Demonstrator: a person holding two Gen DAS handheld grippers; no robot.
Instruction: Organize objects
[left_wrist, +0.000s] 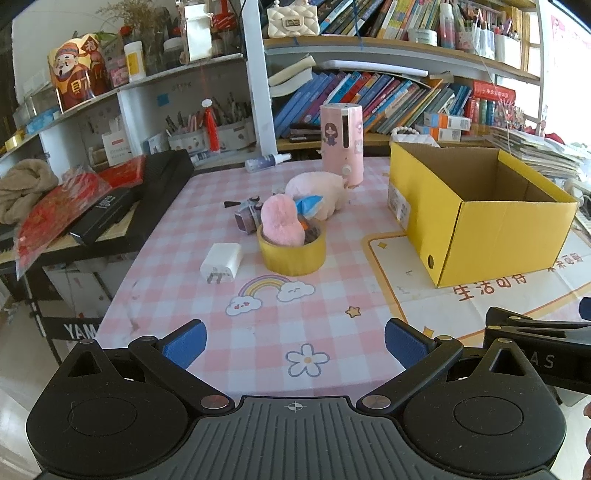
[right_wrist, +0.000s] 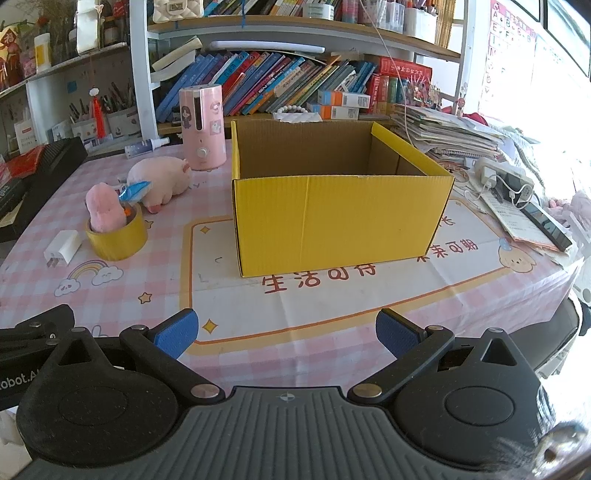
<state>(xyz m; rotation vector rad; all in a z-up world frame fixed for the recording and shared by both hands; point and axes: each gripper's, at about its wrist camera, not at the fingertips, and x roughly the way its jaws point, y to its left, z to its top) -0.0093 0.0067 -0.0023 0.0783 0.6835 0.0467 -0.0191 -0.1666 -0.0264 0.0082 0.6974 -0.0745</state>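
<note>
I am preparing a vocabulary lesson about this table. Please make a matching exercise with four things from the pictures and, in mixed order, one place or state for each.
Things:
1. yellow cardboard box
2. white charger plug
3. pink fluffy toy
4. pink cylinder appliance

Places or states:
A. standing upright near the bookshelf, behind the plush pig
B. open at the top, no lid on it
C. lying flat on the checked tablecloth, left of the yellow tape roll
D. sitting inside the ring of the tape roll

Pairs: 1-B, 2-C, 3-D, 4-A

"YAM" on keyboard stand (left_wrist: 79, 330)
</note>
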